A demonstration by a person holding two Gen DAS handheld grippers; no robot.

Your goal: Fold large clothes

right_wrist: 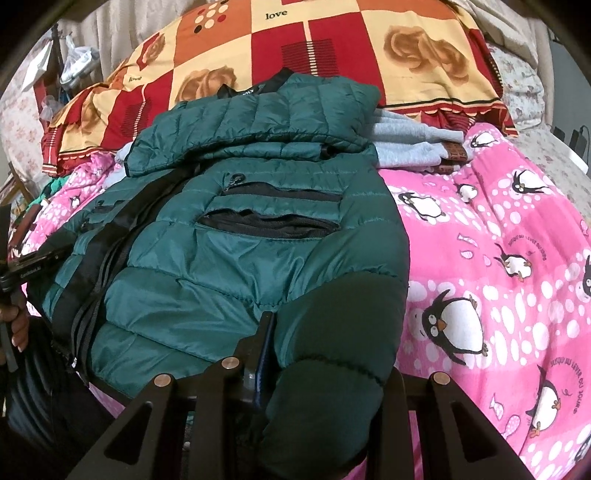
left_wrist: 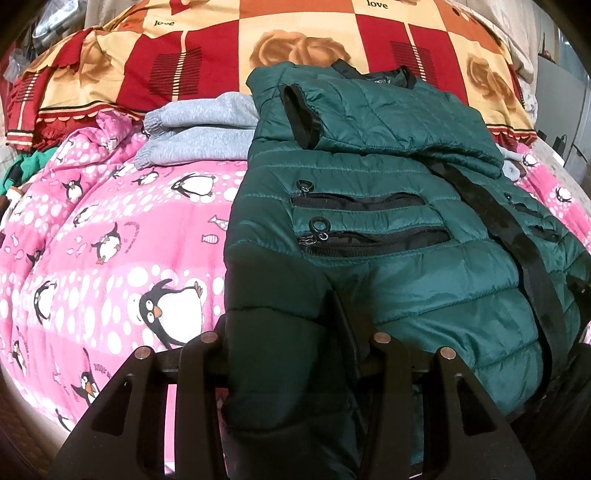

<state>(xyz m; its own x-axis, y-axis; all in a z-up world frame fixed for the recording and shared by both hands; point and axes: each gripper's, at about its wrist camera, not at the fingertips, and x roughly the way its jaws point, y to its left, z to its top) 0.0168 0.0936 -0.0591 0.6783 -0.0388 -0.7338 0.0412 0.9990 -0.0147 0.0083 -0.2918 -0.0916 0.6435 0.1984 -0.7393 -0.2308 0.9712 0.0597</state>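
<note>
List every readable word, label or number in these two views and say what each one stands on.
"love": printed on the red, orange and cream checked blanket.
"JUSQU'AU LEVER DU JOUR": as best it reads, arched on the pink penguin-print quilt.
White neck label of the green quilted puffer jacket: too small to read.
White lettering on the black device: blurred.

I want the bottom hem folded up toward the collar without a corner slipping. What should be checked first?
1. Left hand-held gripper on jacket hem corner: ok, fabric between the fingers.
2. Right hand-held gripper on the other corner: ok.
3. Sleeves folded across the chest: ok.
4. Grey sweatshirt clear of the landing spot: not ok, it touches the jacket's top.
5. Grip firmness: cannot tell.
</note>
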